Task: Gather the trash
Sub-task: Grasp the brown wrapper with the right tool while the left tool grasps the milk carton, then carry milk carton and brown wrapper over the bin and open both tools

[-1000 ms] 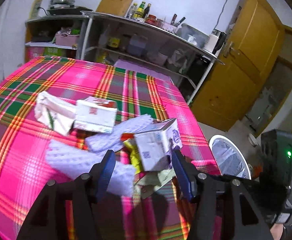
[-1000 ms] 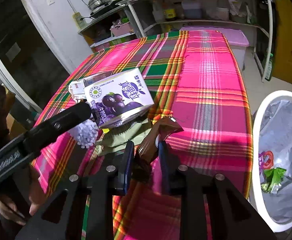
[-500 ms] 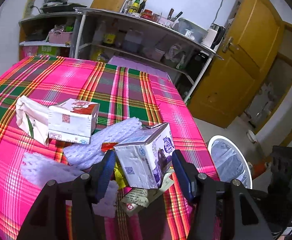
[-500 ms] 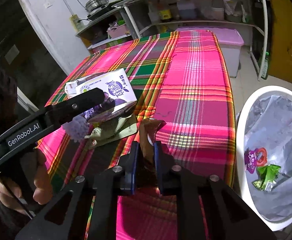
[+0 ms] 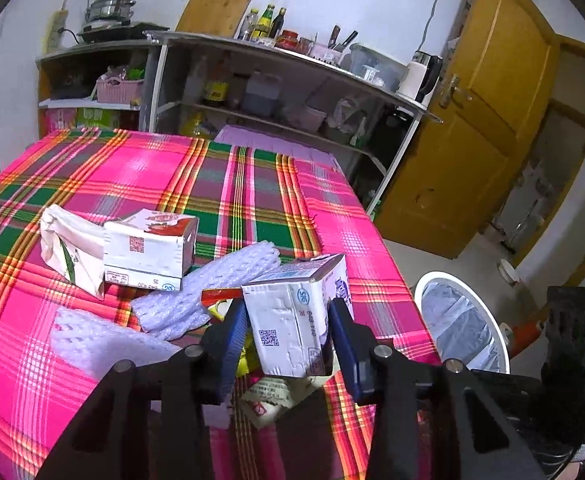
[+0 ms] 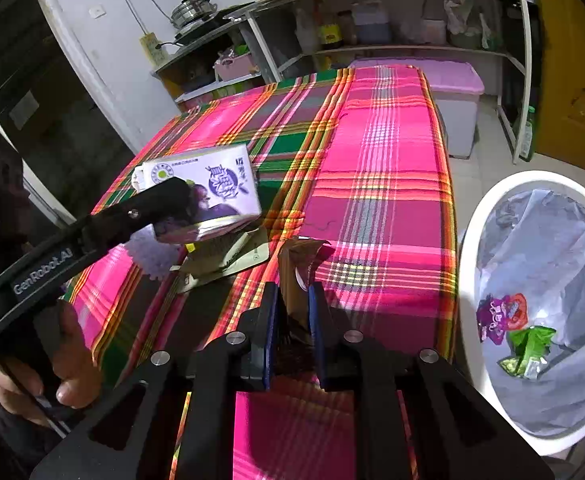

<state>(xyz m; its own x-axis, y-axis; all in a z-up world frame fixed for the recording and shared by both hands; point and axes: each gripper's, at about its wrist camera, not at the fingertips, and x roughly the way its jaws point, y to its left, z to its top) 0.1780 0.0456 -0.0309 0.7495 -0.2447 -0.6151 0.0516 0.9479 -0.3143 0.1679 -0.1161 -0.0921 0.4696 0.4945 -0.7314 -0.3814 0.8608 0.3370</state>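
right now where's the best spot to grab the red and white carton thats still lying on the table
Across its two broad flat faces near the middle, coming from above. The red and white carton lies on its side on the tablecloth, with a crumpled white carton hard against one end, so the ends are awkward. The left hand-held gripper already holds the purple carton.

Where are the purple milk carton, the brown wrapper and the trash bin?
purple milk carton (image 5: 288, 316): left wrist view, white end face.
brown wrapper (image 6: 297, 264): right wrist view, part above the fingers.
trash bin (image 6: 466, 248): right wrist view, white rim.
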